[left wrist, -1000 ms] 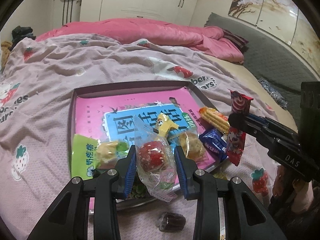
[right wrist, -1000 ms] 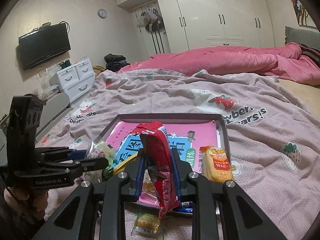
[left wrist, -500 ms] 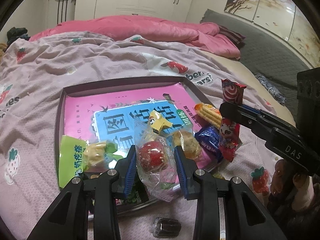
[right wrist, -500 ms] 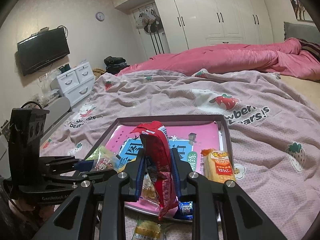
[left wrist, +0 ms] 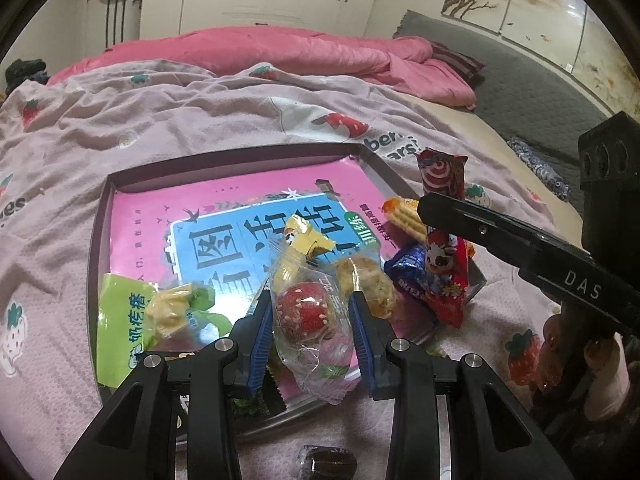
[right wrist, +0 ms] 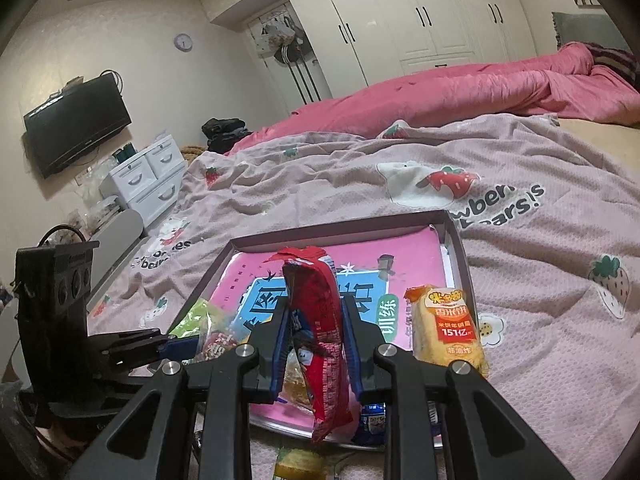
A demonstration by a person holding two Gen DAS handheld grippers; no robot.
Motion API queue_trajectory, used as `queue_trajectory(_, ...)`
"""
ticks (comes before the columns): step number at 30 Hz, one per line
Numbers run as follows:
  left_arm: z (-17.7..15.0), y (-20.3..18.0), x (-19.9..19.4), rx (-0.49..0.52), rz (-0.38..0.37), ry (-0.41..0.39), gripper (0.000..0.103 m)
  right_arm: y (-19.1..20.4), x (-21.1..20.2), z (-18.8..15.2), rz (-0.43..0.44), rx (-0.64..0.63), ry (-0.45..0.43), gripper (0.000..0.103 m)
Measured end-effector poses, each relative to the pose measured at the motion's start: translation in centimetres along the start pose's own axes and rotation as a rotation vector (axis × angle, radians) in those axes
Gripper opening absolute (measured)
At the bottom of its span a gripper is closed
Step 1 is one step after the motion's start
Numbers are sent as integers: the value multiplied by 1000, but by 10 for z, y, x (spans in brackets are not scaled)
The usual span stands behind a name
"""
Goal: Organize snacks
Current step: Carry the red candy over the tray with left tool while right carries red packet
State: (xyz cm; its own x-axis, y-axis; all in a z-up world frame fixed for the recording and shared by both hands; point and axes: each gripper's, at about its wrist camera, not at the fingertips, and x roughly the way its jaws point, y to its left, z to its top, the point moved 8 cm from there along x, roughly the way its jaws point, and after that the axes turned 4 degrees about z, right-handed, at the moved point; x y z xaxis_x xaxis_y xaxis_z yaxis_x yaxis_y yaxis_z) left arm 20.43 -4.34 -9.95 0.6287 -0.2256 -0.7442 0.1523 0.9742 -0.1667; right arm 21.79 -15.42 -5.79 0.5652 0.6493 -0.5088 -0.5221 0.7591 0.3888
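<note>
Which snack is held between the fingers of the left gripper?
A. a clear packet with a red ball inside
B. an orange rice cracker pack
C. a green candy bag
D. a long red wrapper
A: the left gripper clamps the clear packet, its red ball showing between the blue pads.
</note>
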Motion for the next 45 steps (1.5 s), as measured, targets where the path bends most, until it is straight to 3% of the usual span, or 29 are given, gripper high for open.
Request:
queue_trajectory(17,-3,-5,11,24,0,21,38,-1,27,-15,-27,-28,78,25)
queue_trajectory(45,-4,-4,9,27,1,20,38,3,27,-18,-68,-78,85,26)
